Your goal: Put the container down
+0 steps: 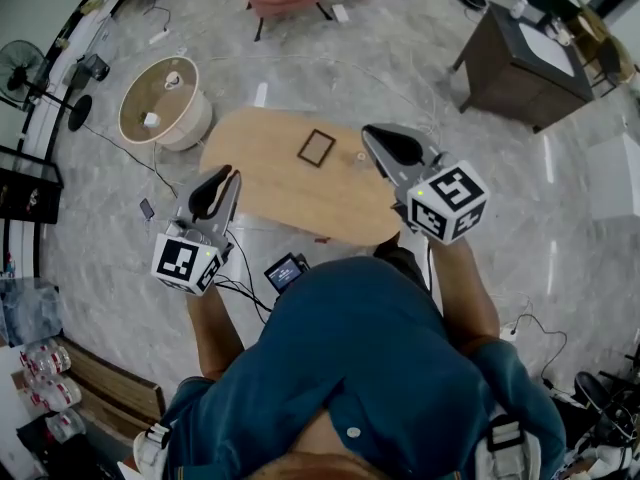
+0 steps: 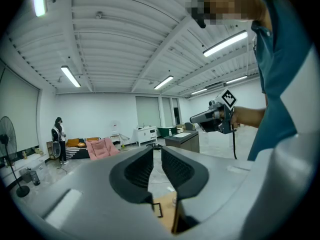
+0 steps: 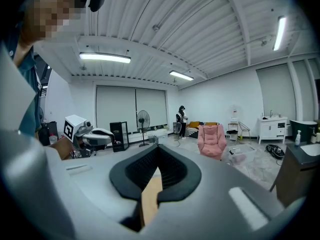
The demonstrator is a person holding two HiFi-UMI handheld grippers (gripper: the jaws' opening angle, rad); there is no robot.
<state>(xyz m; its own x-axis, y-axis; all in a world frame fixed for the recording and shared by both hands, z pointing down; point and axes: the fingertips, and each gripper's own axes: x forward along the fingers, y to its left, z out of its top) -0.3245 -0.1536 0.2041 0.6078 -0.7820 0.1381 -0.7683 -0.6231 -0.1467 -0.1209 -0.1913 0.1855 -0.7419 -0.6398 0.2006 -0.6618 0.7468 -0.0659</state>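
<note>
Left gripper: jaws pressed together, nothing between them. Right gripper: likewise closed and empty. The dark-rimmed rectangular container lies flat on the oval wooden table, apart from both grippers. The put-down is judged complete, with nothing evidently outstanding.

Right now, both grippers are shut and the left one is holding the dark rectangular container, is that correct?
No: the left gripper is shut but empty. The head view shows the dark rectangular container lying on the oval wooden table. The right gripper is shut.
</note>
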